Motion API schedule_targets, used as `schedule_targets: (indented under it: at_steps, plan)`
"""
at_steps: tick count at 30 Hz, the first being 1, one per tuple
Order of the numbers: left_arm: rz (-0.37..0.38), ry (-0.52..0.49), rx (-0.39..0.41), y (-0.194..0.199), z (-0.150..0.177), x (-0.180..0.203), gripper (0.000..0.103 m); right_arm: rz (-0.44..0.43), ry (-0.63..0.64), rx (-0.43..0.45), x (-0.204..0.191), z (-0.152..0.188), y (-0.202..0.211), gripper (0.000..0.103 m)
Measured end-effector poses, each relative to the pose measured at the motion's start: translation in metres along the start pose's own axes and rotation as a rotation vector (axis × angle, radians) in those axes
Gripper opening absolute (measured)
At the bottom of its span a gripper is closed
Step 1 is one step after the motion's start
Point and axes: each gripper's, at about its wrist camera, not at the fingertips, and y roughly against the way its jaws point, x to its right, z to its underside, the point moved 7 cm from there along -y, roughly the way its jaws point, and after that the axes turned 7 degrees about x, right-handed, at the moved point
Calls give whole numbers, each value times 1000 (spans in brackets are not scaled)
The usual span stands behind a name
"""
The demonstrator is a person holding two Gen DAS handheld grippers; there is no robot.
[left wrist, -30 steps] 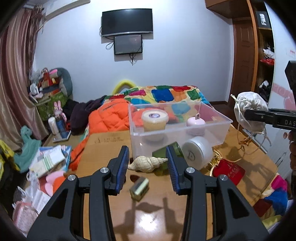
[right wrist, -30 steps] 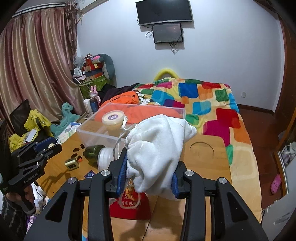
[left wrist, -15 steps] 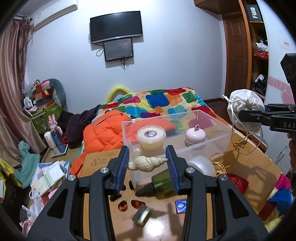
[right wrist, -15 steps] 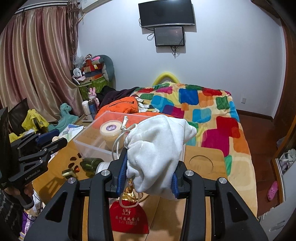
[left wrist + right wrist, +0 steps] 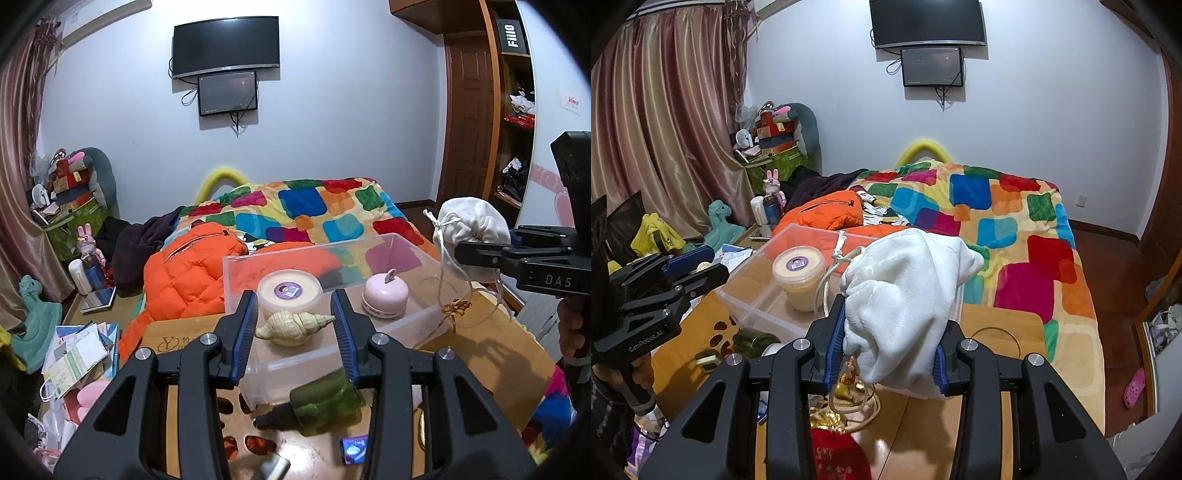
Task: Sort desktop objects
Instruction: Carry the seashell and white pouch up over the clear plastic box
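two grippers are up over the wooden desk [image 5: 491,343], each with something clamped between its blue pads. the left gripper [image 5: 294,325] holds a cream spiral seashell [image 5: 293,325] crosswise: the blunt end presses against the left pad, the pointed tip touches the right pad, and the shell sits near the fingertips, clear of the desk. seen past the shell, the clear plastic box [image 5: 236,284] stands on the desk with a round cream tub [image 5: 289,293] and a small pink dome-shaped gadget [image 5: 386,297] inside it. below the jaws, a green bottle [image 5: 325,402] lies on its side on the desk against the box's near wall, and a small blue packet [image 5: 354,448] lies nearer the camera.

the right gripper [image 5: 888,347] is closed on a white drawstring pouch [image 5: 905,295]. the pouch fills the whole gap between the pads and bulges up and forward beyond the fingertips, with its cord [image 5: 827,280] looping down on the left side. from the left wrist view the same pouch [image 5: 472,236] hangs in the air at the box's right end, pinched by the black fingers. under it on the desk lie a red pouch [image 5: 838,456] and some gold cord [image 5: 849,402]. a colourful patchwork blanket [image 5: 997,221] covers the bed behind the desk.
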Motion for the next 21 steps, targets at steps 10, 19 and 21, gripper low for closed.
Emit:
schedule_targets:
  at_steps: [10, 19, 21]
  plan:
    - [14, 17, -28, -21, 1, -8, 40, -35, 29, -33, -10, 0, -32, 35]
    - [23, 18, -66, -33, 9, -11, 40, -64, 65, -89, -25, 9, -59, 35]
    - [27, 15, -75, -35, 11, -11, 40, -70, 73, -99, -28, 11, -63, 35]
